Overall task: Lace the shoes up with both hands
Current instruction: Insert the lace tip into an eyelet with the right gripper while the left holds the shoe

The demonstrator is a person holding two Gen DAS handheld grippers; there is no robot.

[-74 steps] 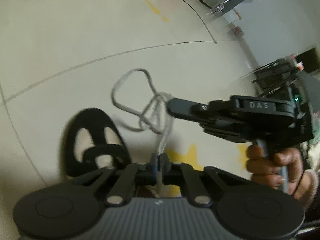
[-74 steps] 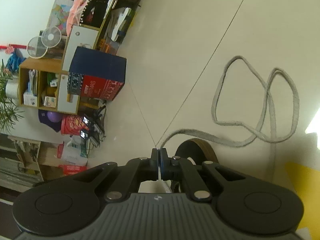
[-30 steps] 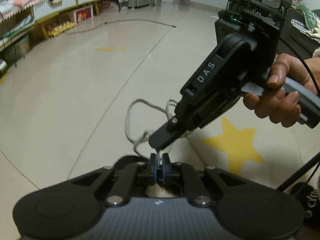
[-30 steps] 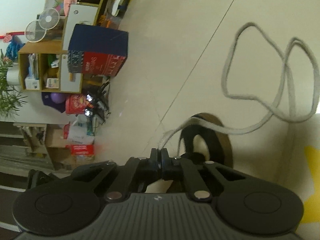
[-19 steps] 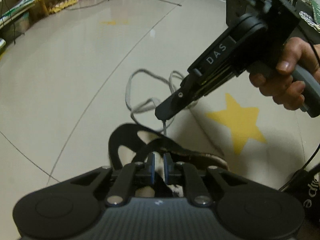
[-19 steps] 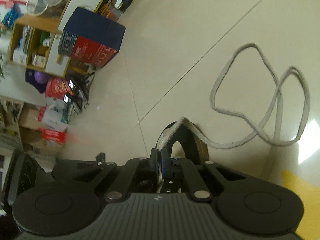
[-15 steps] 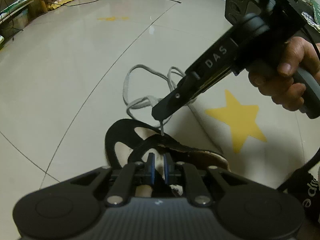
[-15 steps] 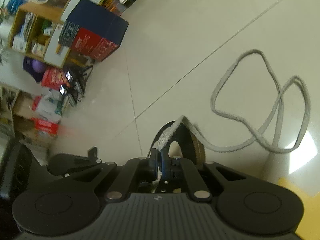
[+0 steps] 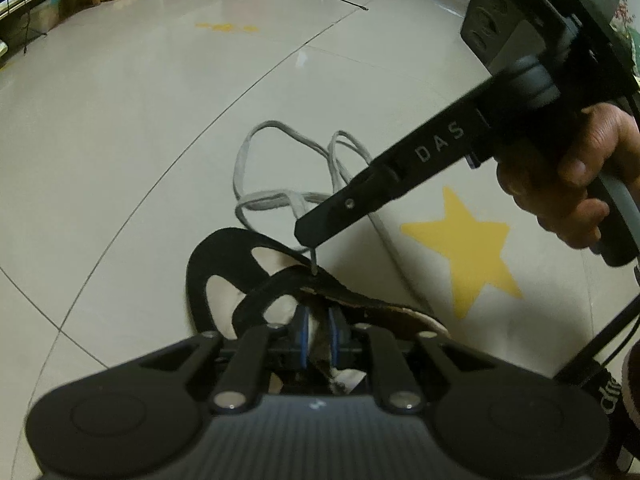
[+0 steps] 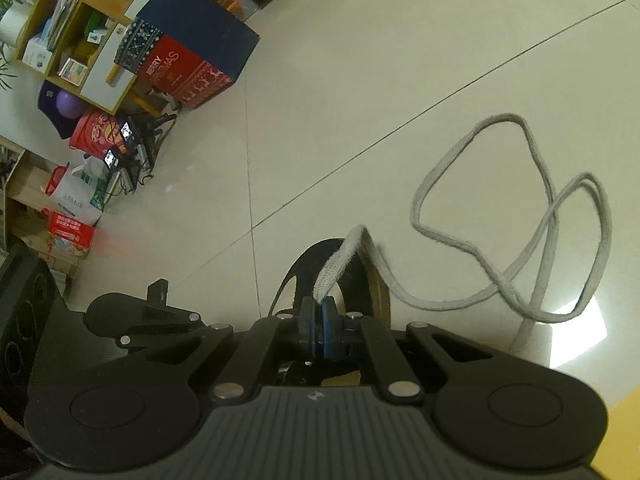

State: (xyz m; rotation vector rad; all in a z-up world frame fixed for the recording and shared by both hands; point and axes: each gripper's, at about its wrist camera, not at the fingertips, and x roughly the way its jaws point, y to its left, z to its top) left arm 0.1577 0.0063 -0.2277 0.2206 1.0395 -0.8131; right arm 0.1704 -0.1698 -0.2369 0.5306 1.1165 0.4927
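Left wrist view: my left gripper (image 9: 318, 338) stands slightly parted over the shoe (image 9: 256, 276), my right gripper (image 9: 308, 240) ahead poking the lace tip (image 9: 314, 261) onto its upper; right wrist view: jaws clamped on the shoelace (image 10: 520, 264) (slack loops ahead-right).
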